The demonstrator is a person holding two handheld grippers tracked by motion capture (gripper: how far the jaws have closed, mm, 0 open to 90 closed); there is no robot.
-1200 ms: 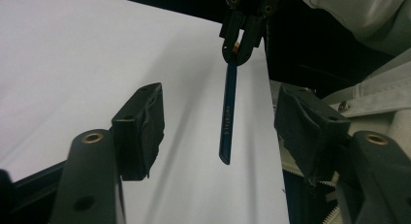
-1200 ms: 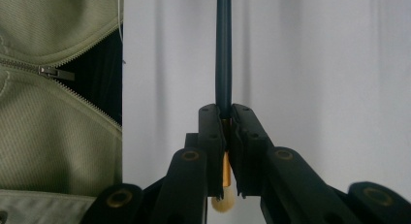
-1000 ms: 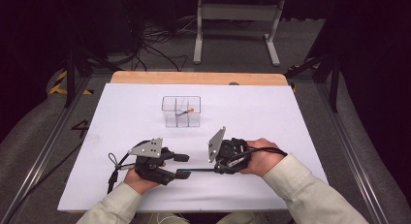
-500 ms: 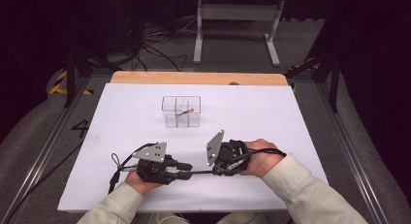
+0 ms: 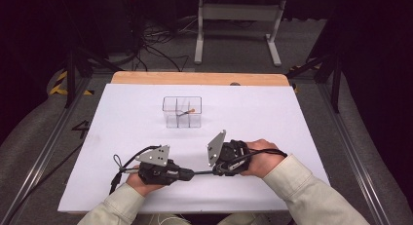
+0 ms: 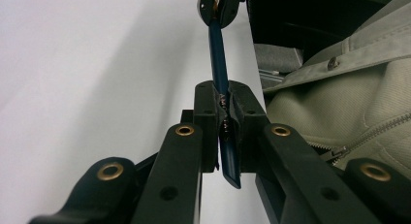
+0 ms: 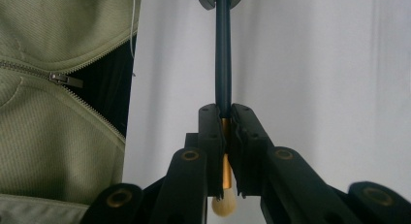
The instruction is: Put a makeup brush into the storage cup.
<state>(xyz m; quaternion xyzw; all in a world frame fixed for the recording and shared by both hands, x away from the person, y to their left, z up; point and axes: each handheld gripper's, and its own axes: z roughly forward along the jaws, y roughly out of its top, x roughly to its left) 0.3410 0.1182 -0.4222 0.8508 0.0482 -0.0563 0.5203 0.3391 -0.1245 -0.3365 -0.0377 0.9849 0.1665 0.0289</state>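
Near the table's (image 5: pixel 122 113) front edge, a brush (image 5: pixel 203 173) is held level between the two grippers: the left gripper (image 5: pixel 191 174) has just been closing and is now clamped on the dark handle end, while the right gripper (image 5: pixel 217 170) is clamped on the gold ferrule. A hand-over is judged to be in hand, so release by one gripper is called for next. Contents of the clear box (image 5: pixel 182 112) are hard to make out.

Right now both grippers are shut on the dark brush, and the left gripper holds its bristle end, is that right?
Not quite: the right gripper holds the bristle end of the brush, as the right gripper view shows. The left gripper holds the tapered handle end. Both are shut on it.
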